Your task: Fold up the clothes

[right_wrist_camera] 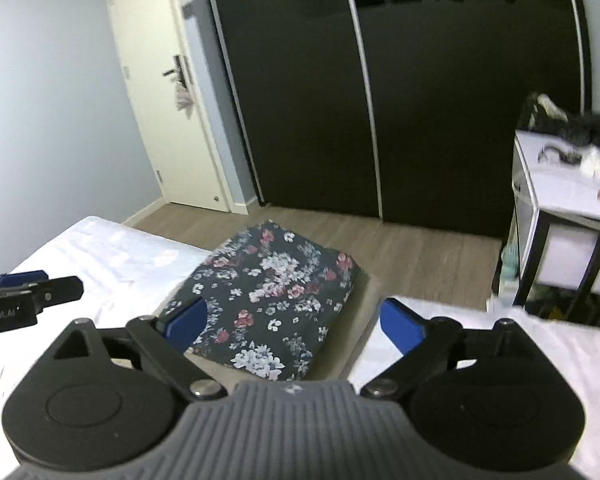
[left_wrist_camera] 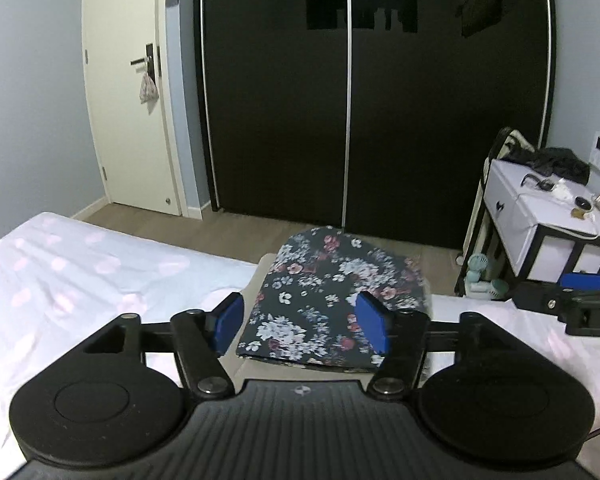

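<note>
At nine o'clock from my left gripper [left_wrist_camera: 302, 322] lay the bed [left_wrist_camera: 80, 272], its pale sheet dotted with faint pink spots. Beyond it, at eleven o'clock, stood a cream door [left_wrist_camera: 128, 92] with a small cloth pouch [left_wrist_camera: 147, 89] hanging from its handle. At twelve o'clock a dark sliding wardrobe [left_wrist_camera: 348, 92] filled the far wall, and a strip of wooden floor [left_wrist_camera: 236, 236] ran between it and the bed. At two o'clock a white side table [left_wrist_camera: 540, 216] carried a heap of dark clothes and small odds and ends too blurred to name. Nothing stood between my fingers and the cloth.

The folded floral garment [left_wrist_camera: 324, 300] lay at twelve o'clock, just ahead of both grippers, on a beige board [left_wrist_camera: 256, 280] that rested on the bed near its foot edge. In the left view the garment showed between my blue pads [left_wrist_camera: 228, 322], which stood wide apart and pressed on nothing. My right gripper [right_wrist_camera: 294, 322] was likewise spread wide and empty, its left pad over the garment's near corner in the picture, its right pad over the white sheet; I could not tell whether either touched the cloth. Each gripper showed at the edge of the other's view, level with it and well apart.

The room had grey-blue walls, and the light was dim.
</note>
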